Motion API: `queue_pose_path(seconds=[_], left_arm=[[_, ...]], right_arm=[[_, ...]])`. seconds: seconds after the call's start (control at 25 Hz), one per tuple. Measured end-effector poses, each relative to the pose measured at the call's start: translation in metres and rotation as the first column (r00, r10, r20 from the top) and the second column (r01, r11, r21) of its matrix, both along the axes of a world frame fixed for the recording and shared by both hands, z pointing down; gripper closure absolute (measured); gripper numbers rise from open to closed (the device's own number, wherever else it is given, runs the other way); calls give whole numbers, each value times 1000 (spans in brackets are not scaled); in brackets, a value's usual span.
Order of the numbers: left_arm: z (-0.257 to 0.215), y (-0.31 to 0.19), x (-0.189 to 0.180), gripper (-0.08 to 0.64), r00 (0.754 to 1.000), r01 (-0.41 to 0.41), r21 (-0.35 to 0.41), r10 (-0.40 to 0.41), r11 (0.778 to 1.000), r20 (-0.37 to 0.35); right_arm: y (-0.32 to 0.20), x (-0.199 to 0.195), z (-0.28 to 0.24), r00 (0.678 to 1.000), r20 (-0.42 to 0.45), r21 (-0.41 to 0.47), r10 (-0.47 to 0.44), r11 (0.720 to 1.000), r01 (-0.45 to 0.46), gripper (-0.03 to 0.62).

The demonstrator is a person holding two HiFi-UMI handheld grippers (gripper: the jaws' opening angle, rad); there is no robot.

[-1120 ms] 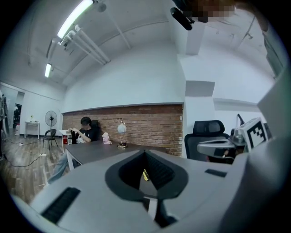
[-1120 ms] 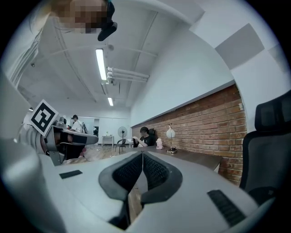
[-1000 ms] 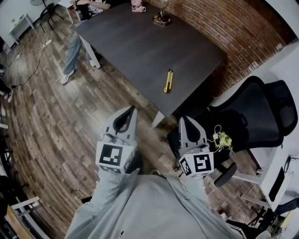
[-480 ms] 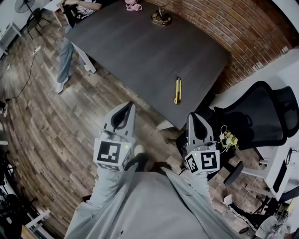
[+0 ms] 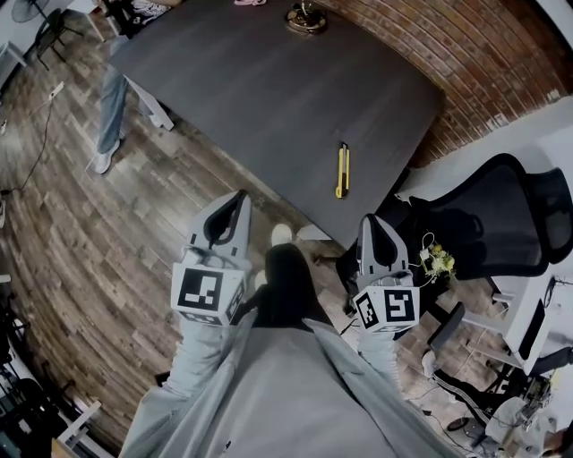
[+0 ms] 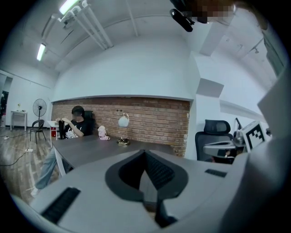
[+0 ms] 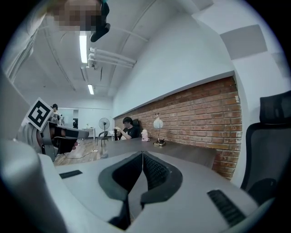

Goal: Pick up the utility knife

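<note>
A yellow utility knife (image 5: pixel 342 170) lies near the front right edge of the dark table (image 5: pixel 260 89) in the head view. My left gripper (image 5: pixel 240 199) hangs short of the table over the wood floor, jaws shut and empty. Beside the table's near corner, my right gripper (image 5: pixel 372 224) is also shut with nothing in it, just below and right of the knife. In the left gripper view the jaws (image 6: pixel 144 153) meet at the tip; the right gripper view shows the same closed tips (image 7: pixel 142 154). The knife is hidden in both gripper views.
A black office chair (image 5: pixel 488 219) stands to the right of the table, by a white wall and brick wall (image 5: pixel 466 54). A lamp (image 5: pixel 305 16) sits at the table's far end. A person (image 6: pixel 72 124) sits at the far left corner. A small yellow object (image 5: pixel 433 262) lies by the chair.
I have stepped closer to the table: the knife and table edge have shifted toward me in the head view. Both grippers stayed shut and empty.
</note>
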State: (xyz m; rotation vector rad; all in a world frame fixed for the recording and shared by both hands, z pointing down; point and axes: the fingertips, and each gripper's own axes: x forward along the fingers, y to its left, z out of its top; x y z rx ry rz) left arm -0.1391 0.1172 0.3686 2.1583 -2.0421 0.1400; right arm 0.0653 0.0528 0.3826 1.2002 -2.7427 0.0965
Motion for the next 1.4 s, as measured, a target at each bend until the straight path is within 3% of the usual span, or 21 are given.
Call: queue_pose_path(seconds=[0.4,0.84,1.16,1.4], left_arm=[[-11,-100,-28,540,998,-47,8,47,999,28],[-30,-217,-14,541,986,-166,25,165,986,38],[-28,-270,16,541,956,-290,19,289,957,46],[-24,-296,43,541,911,-412,1,412,911,37]], right_arm=[[-91,-24,4,999,15,-11,45,999,-44,574],[-177,-19,-14,992,23,1,125,992,-125,574],[-200,-1,-14,985,1,-1,171,985,-171,572],[-202,16,-12,960,-2,-21,280,960,-280,574]])
